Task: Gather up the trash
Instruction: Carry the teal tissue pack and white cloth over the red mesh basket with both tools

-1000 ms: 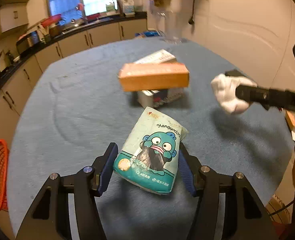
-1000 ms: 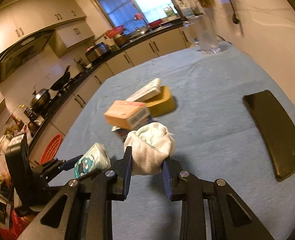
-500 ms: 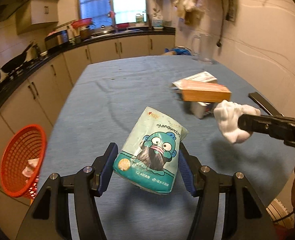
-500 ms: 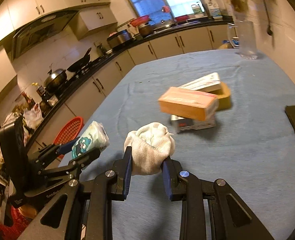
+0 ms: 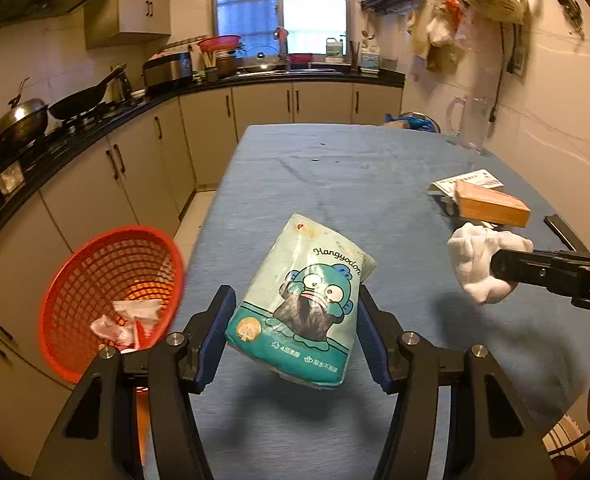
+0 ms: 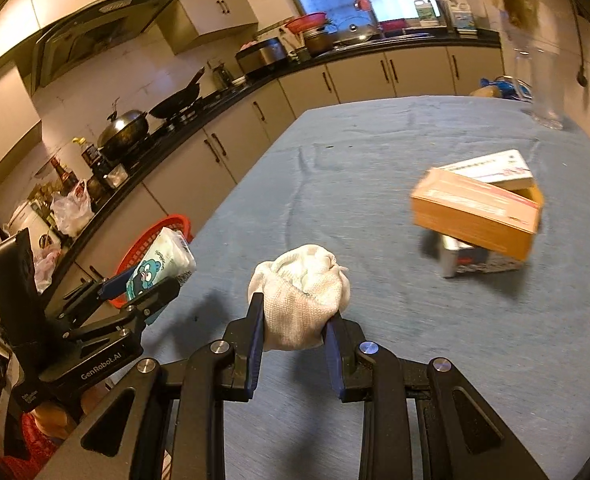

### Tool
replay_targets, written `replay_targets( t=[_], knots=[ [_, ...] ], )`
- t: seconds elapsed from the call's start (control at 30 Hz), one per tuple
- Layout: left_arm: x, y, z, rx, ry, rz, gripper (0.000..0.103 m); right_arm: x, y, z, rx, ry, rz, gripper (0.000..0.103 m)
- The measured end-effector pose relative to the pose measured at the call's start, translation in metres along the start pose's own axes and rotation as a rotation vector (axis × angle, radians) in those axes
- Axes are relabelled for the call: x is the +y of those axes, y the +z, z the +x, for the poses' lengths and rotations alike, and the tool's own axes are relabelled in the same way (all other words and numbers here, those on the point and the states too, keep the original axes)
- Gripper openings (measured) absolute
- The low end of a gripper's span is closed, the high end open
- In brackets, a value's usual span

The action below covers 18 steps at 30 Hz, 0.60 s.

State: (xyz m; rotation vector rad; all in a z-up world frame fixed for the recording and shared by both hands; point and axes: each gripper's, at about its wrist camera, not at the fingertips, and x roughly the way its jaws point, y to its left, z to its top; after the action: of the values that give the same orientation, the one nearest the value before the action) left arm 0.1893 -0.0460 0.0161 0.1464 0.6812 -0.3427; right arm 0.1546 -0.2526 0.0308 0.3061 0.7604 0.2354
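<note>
1. The left gripper (image 5: 293,316) is clamped on a tissue pack (image 5: 301,304), lifted above the blue surface (image 5: 335,168) beside the red basket (image 5: 107,280).
2. The right gripper (image 6: 295,322) is closed narrowly around a white rag (image 6: 301,304), held above the surface.
3. Boxes (image 6: 479,208) sit farther along it.

i see both views under dim, warm indoor light, with the bright frosted window (image 5: 281,4) blown out. fisheye bending curves the cabinets toward dark corners. the orange cardboard box (image 6: 477,210) and red mesh basket (image 5: 113,298) smear with motion blur.
</note>
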Motion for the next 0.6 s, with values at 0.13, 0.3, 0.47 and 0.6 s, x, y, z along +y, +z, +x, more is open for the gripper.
replay_targets(
  t=[0.13,0.3,0.47,0.6],
  knots=[
    [0.023,-0.002,-0.006,-0.013,0.016,-0.037,0.058,0.014,0.004,0.011,0.017,0.014,-0.015,0.029],
    [0.046,-0.003,-0.012,-0.032,0.043,-0.074,0.058,0.028,0.008,0.022,0.038,0.029,-0.039,0.029],
    [0.069,-0.001,-0.018,-0.048,0.069,-0.107,0.058,0.044,0.014,0.032,0.053,0.044,-0.059,0.029],
    [0.087,0.001,-0.018,-0.052,0.091,-0.130,0.059,0.060,0.021,0.040,0.061,0.062,-0.085,0.029]
  ],
)
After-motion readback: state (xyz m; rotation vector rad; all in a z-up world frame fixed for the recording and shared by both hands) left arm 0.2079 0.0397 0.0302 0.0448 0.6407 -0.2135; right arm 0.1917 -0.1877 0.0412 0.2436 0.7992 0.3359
